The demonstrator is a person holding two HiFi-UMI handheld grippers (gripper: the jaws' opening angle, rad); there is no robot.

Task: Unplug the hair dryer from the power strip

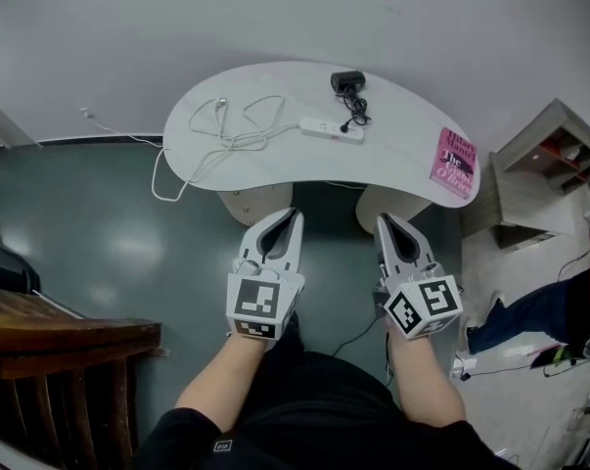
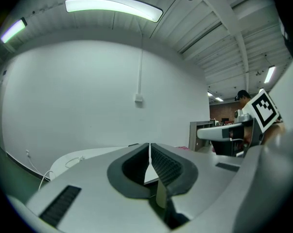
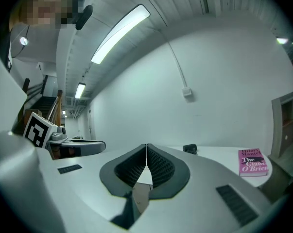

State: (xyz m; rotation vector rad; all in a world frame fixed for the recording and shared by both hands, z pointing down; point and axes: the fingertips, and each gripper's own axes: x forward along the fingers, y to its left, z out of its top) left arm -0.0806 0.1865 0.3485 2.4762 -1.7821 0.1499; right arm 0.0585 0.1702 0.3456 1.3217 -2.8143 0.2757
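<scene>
The grey-white left gripper (image 1: 291, 215) and right gripper (image 1: 385, 220) are held with jaws pressed together, nothing between. Well ahead of both, a small black hair dryer (image 1: 348, 81) is seen plugged into a white oblong power strip (image 1: 324, 129).

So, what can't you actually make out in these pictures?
- Head view: the black plug in the power strip is too small to tell which socket it sits in.
- Head view: the black object is too small to name.
- Gripper views: the left gripper and right gripper, both shut, hide the power strip.
</scene>
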